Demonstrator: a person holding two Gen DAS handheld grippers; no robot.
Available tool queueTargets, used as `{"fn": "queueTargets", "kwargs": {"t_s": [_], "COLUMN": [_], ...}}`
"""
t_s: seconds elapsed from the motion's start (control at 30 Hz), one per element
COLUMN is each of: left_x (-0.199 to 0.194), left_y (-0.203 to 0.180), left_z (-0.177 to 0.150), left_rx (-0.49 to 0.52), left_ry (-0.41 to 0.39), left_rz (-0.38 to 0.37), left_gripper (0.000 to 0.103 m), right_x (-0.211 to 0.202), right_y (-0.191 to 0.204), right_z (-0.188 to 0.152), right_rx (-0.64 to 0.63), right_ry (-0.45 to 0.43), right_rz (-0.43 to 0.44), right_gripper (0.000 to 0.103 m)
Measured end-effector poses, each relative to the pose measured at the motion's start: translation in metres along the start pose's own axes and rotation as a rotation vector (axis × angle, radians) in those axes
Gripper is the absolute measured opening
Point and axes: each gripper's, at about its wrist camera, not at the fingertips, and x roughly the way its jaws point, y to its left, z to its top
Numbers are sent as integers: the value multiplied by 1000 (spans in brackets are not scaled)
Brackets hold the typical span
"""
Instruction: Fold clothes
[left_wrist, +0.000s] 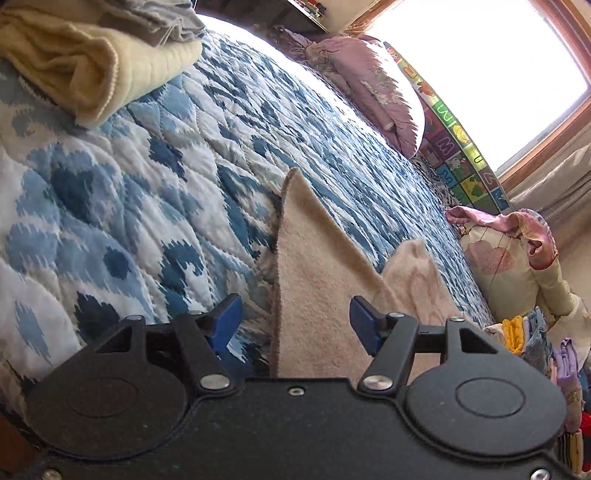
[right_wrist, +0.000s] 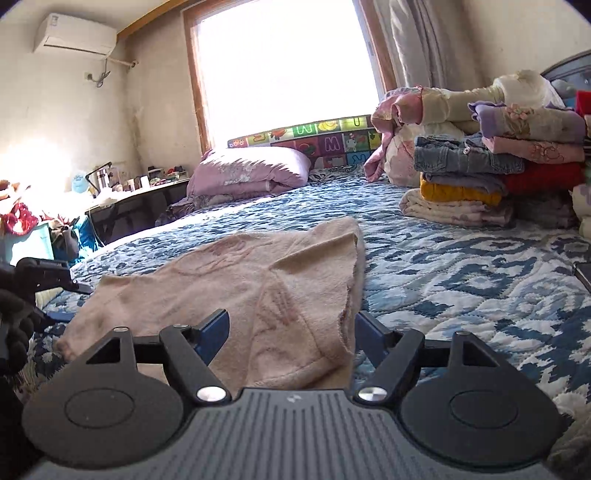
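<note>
A beige fleece garment (right_wrist: 236, 273) lies partly folded on the blue and white quilt (right_wrist: 461, 266). In the left wrist view the same garment (left_wrist: 317, 280) runs up between the fingers. My left gripper (left_wrist: 295, 321) is open, its blue fingers on either side of the garment's near edge. It also shows at the left edge of the right wrist view (right_wrist: 55, 291), beside the garment. My right gripper (right_wrist: 291, 328) is open, with the garment's near right corner lying between its fingers.
A stack of folded clothes (right_wrist: 491, 173) stands at the back right of the bed. A cream blanket (left_wrist: 92, 62) lies at the far left in the left wrist view. A pink pillow (right_wrist: 251, 170) and alphabet mat (right_wrist: 314, 140) are under the window. A cluttered desk (right_wrist: 122, 188) stands left.
</note>
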Motion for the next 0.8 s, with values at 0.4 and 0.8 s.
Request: {"fn": "queueTargets", "kwargs": {"t_s": [0.4,0.8], "left_x": [10,-16], "left_y": [23,-89], "left_z": [4,-47], "left_rx": [-127,369], "left_ry": [48,-81], "left_rz": [-122,-276], "left_gripper": [21,4], "right_x": [16,11], "right_y": [-27,-27], "right_z": [-8,-2], "right_rx": [165,193], "right_ry": [58,46], "right_rz": [-53,-21], "right_gripper": [75,75]}}
